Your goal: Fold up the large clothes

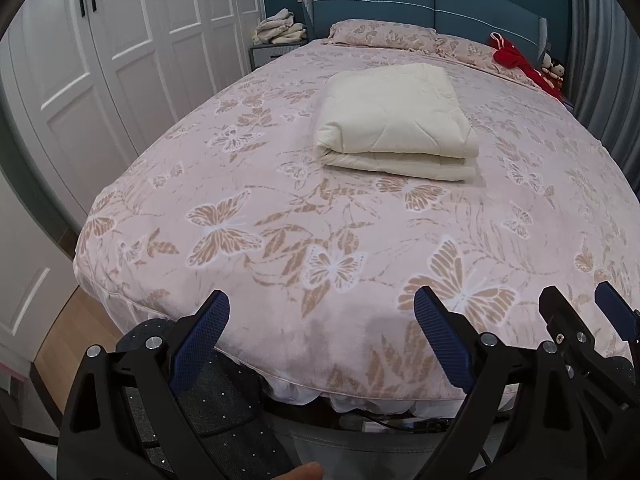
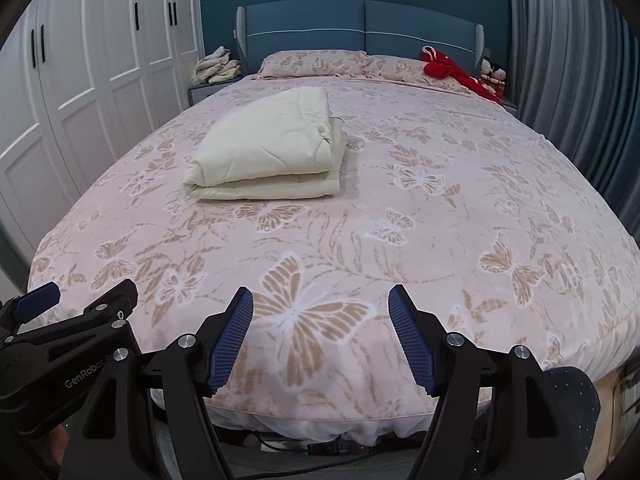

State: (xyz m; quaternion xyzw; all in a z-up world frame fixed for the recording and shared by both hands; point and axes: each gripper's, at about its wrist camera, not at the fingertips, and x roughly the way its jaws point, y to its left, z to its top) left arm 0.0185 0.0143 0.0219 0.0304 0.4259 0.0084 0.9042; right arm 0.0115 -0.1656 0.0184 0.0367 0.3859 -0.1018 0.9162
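Observation:
A folded cream quilt [image 1: 394,128] [image 2: 268,152] lies on the bed, in the middle and toward the headboard. The bed is covered by a pink butterfly-print cover [image 1: 320,220] [image 2: 360,220]. My left gripper [image 1: 322,300] hangs over the foot edge of the bed, jaws wide apart, nothing between them. My right gripper [image 2: 321,296] is beside it over the same edge, also open and holding nothing. In the left wrist view the right gripper [image 1: 580,300] shows at the lower right. The right wrist view catches the left gripper [image 2: 86,290] at the lower left.
White wardrobe doors [image 1: 120,60] [image 2: 80,80] line the left side. A blue headboard [image 2: 360,28] and pink pillows [image 2: 320,62] are at the far end, with a red garment [image 2: 448,66] and dolls [image 2: 494,76] at the right. Grey curtains [image 2: 560,60] hang on the right. A nightstand holds piled cloth [image 1: 280,30].

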